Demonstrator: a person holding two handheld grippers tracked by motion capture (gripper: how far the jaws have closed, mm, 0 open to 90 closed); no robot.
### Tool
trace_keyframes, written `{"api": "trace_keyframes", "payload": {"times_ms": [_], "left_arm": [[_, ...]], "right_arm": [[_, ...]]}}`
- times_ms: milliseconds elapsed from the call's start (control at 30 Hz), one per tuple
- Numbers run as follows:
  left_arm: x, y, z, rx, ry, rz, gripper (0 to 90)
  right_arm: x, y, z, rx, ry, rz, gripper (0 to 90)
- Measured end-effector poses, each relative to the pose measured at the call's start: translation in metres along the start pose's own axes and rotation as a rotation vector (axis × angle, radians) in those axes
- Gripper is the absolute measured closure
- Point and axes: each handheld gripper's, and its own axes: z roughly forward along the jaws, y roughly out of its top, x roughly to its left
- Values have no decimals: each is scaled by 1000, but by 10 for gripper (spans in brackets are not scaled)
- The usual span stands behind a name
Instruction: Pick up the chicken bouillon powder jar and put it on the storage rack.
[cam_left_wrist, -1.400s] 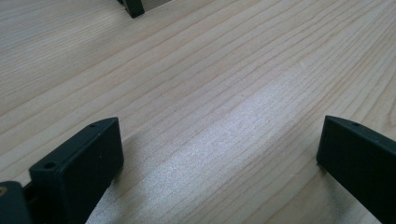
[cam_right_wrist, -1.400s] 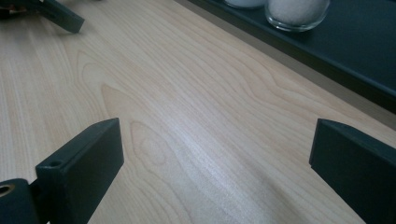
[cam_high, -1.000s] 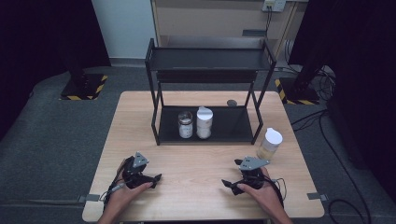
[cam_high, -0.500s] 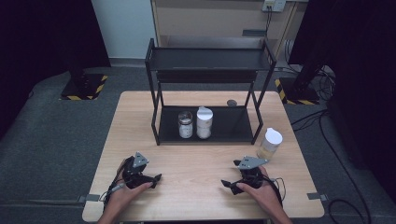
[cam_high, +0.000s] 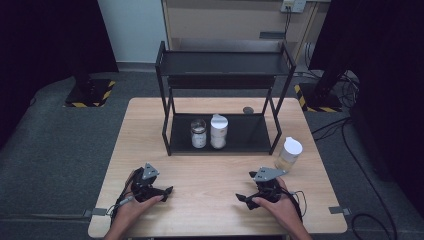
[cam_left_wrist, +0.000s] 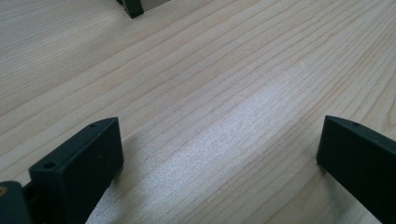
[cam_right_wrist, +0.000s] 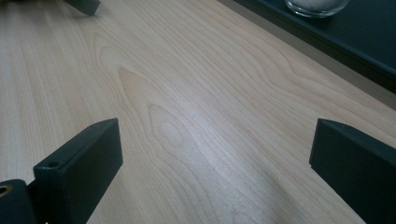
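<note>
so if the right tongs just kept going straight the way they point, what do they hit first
Probably the black shelf rack: the open right tongs look across bare table toward its lower tray, where a glass jar stands. Depth is hard to judge, so this is a guess.

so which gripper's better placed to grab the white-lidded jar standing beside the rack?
Right, probably. The white-lidded jar stands on the table just ahead of the right gripper, outside the rack's right legs. The left gripper rests across the table. Both have their jaws open.
</note>
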Motion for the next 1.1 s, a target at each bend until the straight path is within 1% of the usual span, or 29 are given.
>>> {"api": "trace_keyframes", "payload": {"times_ms": [133, 233, 367, 500, 667, 800, 933, 1100], "left_arm": [[0, 0, 0, 0, 0, 0, 0], [0, 0, 0, 0, 0, 0, 0], [0, 0, 0, 0, 0, 0, 0], [0, 0, 0, 0, 0, 1, 0], [0, 0, 0, 0, -1, 1, 0], [0, 0, 0, 0, -1, 1, 0], [0, 0, 0, 0, -1, 1, 0], [0, 0, 0, 0, -1, 1, 0]], "right_arm": [[3, 8, -1, 11, 6, -13, 37], [4, 12, -4, 8, 11, -17, 47], [1, 16, -9, -6, 24, 1, 58], [0, 19, -13, -13, 23, 13, 52], [-2, 21, -20, -18, 26, 16, 48], [-2, 24, -24, -19, 25, 17, 46], [0, 27, -27, -19, 16, 6, 47], [0, 28, -32, -33, 4, 7, 48]]}}
